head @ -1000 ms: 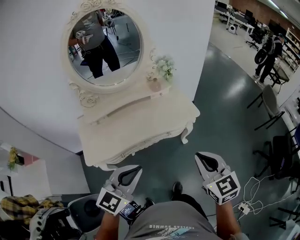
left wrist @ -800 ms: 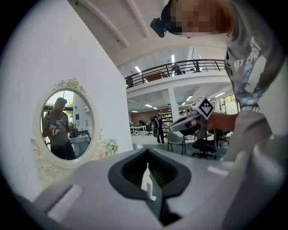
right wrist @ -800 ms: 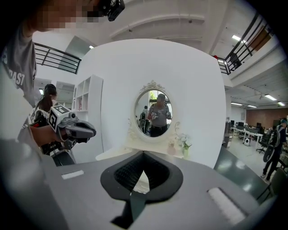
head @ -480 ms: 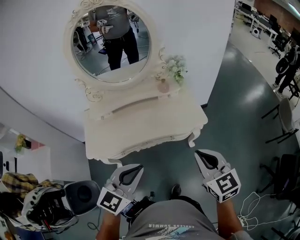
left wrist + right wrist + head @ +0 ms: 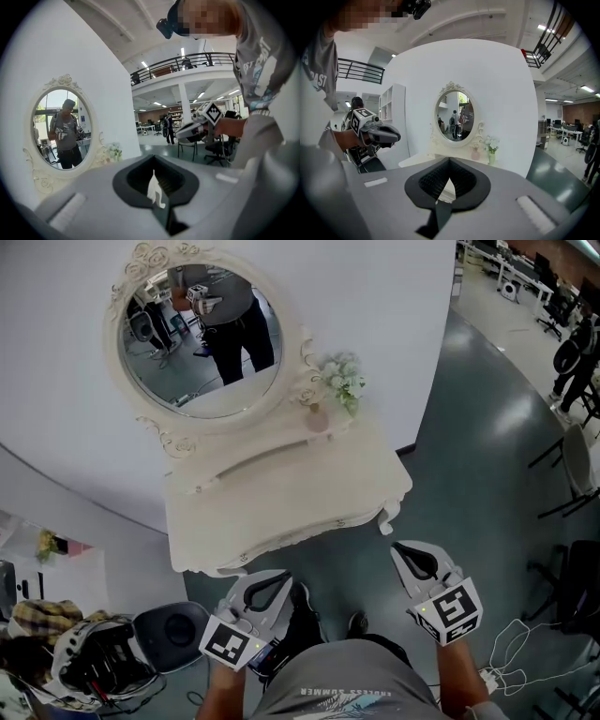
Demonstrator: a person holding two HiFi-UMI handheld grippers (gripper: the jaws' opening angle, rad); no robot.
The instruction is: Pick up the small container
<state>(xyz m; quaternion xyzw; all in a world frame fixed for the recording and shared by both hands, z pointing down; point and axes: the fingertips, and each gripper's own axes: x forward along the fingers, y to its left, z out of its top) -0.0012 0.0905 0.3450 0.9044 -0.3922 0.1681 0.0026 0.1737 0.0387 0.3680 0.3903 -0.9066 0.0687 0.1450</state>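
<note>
Both the left gripper (image 5: 270, 579) and right gripper (image 5: 413, 556) hang closed and empty at 6 o'clock, apparently because the container (image 5: 318, 418) on the dresser (image 5: 281, 498) at 12 o'clock sits well apart.

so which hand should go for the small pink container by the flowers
Right, probably: the right tongs face the small container almost straight ahead, while the left tongs aim off to its side. Both are shut and empty.

surface (image 5: 281, 493): straight ahead of me, against the wall
mirror (image 5: 202, 338): behind it, at the back
small container (image 5: 318, 418): back right on the surface, just beside the flowers (image 5: 342, 381)
left gripper (image 5: 267, 585), right gripper (image 5: 417, 554): side by side, on my side of the surface
</note>
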